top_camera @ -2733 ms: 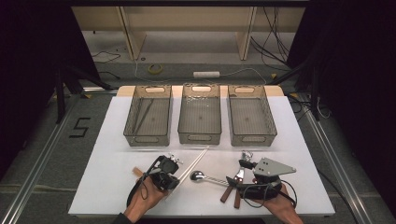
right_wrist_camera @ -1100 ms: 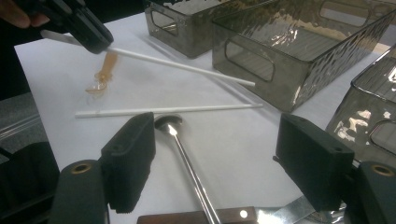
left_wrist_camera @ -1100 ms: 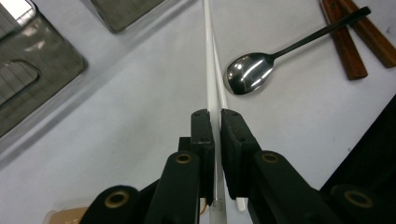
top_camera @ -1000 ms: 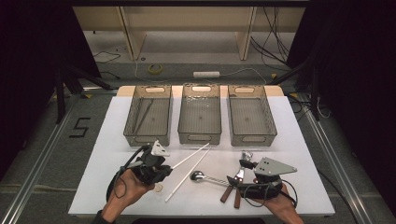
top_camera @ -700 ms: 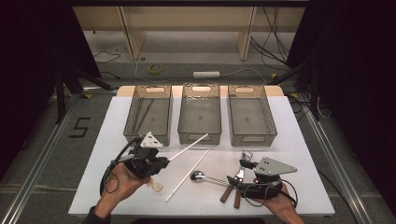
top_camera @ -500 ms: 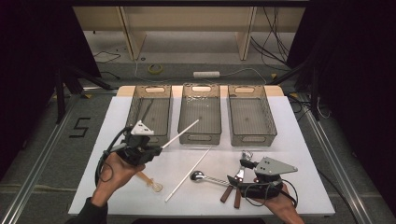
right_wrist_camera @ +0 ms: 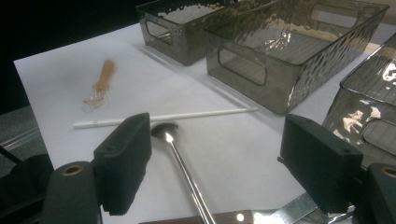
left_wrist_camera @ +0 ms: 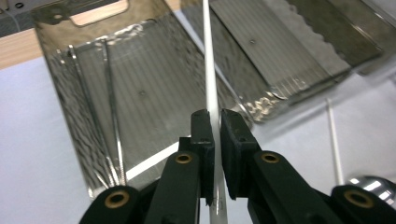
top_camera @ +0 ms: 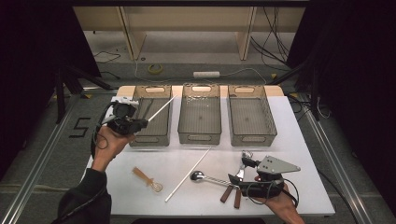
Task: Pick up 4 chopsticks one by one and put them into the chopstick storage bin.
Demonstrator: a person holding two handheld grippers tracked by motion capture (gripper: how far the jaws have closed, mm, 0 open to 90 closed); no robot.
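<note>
The left tongs [left_wrist_camera: 214,135] are clamped on a white stick [left_wrist_camera: 208,70], gripping it near its lower end. In the high view these tongs [top_camera: 140,123] sit at the upper left of the frame, over the near rim of the left bin [top_camera: 140,140], with the stick [top_camera: 161,108] angled up and to the right above that bin's interior. Thin metal rods [left_wrist_camera: 112,116] already lie in the bin.

The right tongs [right_wrist_camera: 215,163] stand wide apart, gripping nothing; their jaws have just been opening, with only a spoon [right_wrist_camera: 180,158] lying on the surface between them. In the high view these tongs [top_camera: 245,179] rest at the lower right.

A second white stick [top_camera: 187,174] lies on the surface at lower centre, a small brown-handled tool [top_camera: 147,178] to its left, and two empty bins [top_camera: 200,138] [top_camera: 254,138] stand to the right of the first.

Risks, as judged: the grip is near one end, so the long free end could pivot or strike the bin wall. Released while tilted, the stick could bridge the rim or slide out onto the surface.
</note>
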